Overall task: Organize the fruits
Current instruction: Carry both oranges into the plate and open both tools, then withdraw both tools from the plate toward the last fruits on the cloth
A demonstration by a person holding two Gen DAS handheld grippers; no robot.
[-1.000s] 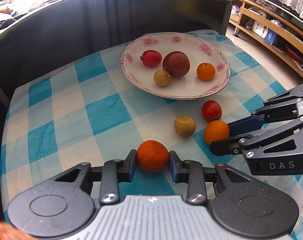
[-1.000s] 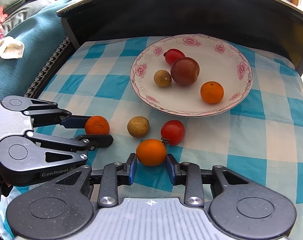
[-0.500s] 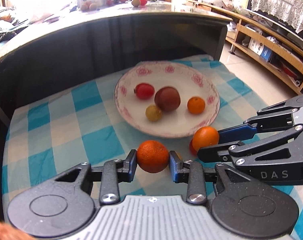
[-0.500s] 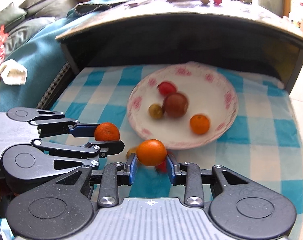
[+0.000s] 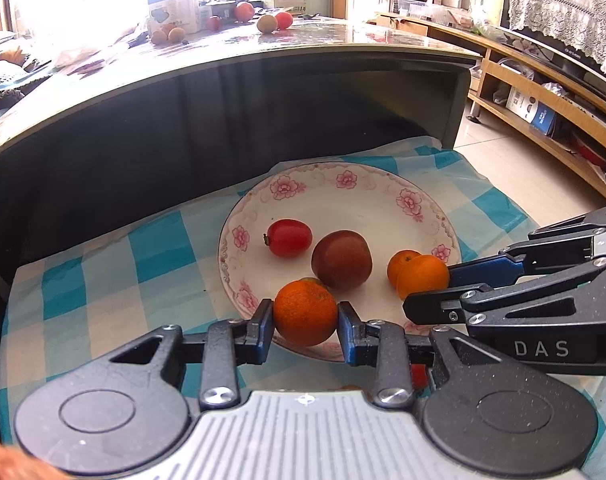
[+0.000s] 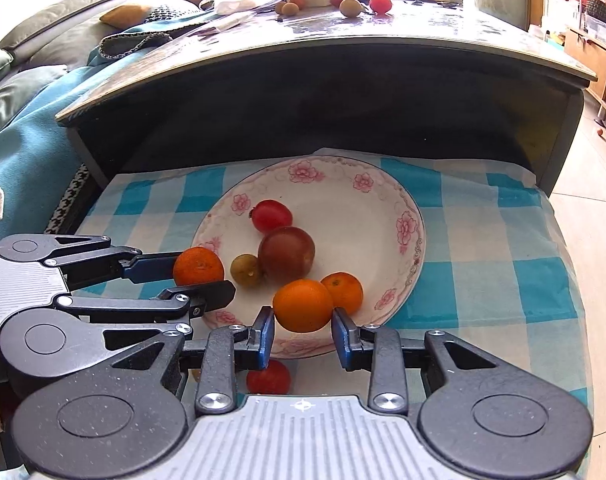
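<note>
Left tool [image 5: 305,317] clamped on a rough-skinned orange [image 5: 305,312], blue pads touching it on both sides, held in the air over the near-left rim of the plate [image 5: 367,200]. Right tool [image 6: 301,317] clamped on a smoother orange [image 6: 302,299], held over the near part of the plate, just beside the small orange [image 6: 345,290] lying in it; in the right wrist view the two overlap, can't tell if they touch. Plate is white with pink flowers and sits on the blue-and-white checked cloth [image 6: 483,248]. In the plate: red tomato [image 6: 271,215] toward the back, dark reddish-brown round fruit [image 6: 286,254] in the middle, small yellow-green fruit [image 6: 246,270] just to its left, small orange at the near right. One red tomato [image 6: 267,376] on the cloth off the plate, below the right tool, partly hidden by the finger. Left tool shows in the right wrist view at the left, its orange at the plate's left edge. Behind the cloth, a dark table [image 6: 383,52] with more fruit on top.
</note>
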